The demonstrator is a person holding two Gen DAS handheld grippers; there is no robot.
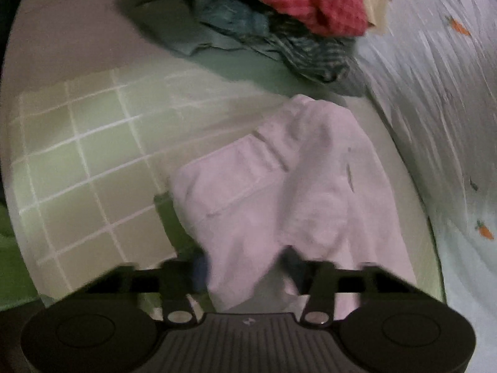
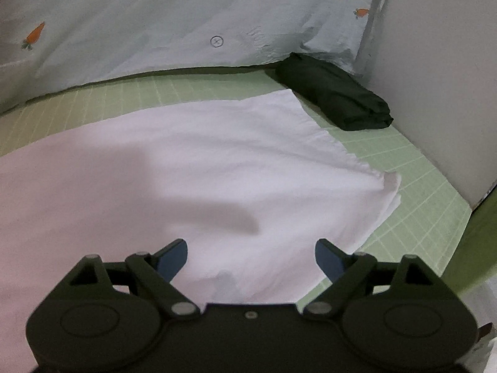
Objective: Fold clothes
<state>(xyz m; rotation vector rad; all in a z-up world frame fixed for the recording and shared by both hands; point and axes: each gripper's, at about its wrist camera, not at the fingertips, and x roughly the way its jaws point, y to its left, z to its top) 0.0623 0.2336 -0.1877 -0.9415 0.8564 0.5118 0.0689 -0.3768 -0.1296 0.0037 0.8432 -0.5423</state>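
A pale pink-white garment (image 1: pixel 279 180) lies crumpled on the green grid sheet (image 1: pixel 77 155). In the left wrist view its near end runs down between the fingers of my left gripper (image 1: pixel 245 267), whose jaws stand apart around the cloth; the frame is blurred. In the right wrist view the same garment (image 2: pixel 186 161) lies spread flat, with its hem at the right. My right gripper (image 2: pixel 251 258) is open and empty just above the garment's near edge.
A heap of unfolded clothes (image 1: pixel 279 15), red, blue, striped and cream, lies at the far end. A light blue carrot-print quilt (image 2: pixel 186 15) runs along the side. A folded dark garment (image 2: pixel 335 93) lies by the white wall (image 2: pixel 435 62).
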